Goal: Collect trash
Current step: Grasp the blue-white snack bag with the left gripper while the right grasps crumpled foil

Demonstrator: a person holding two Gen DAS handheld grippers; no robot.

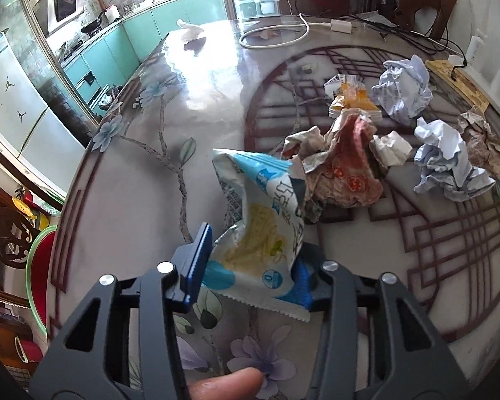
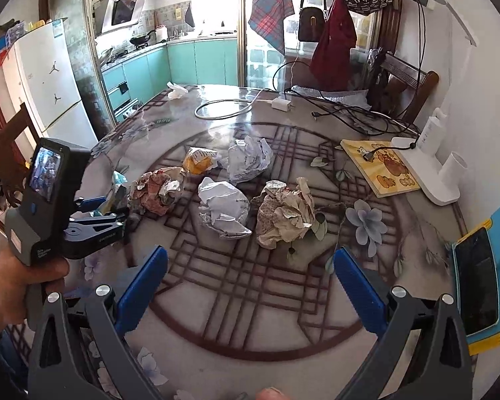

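Observation:
My left gripper (image 1: 250,260) is shut on a blue-and-white snack wrapper (image 1: 263,213) and holds it above the patterned table (image 1: 133,200). Beyond it lies a heap of trash: a red-brown crumpled wrapper (image 1: 346,163), a yellow packet (image 1: 350,96) and crumpled white papers (image 1: 403,86). In the right wrist view my right gripper (image 2: 250,276) is open and empty above the table, in front of a white paper ball (image 2: 223,208), a beige paper ball (image 2: 286,211) and a red-brown wrapper (image 2: 156,191). The left gripper (image 2: 110,206) shows at the left with the wrapper.
A white charger and cables (image 2: 280,103) lie at the table's far side. A yellow board (image 2: 380,166) and a white holder (image 2: 430,173) sit at the right. A phone (image 2: 476,280) lies at the right edge. A red bin (image 1: 40,266) stands left of the table.

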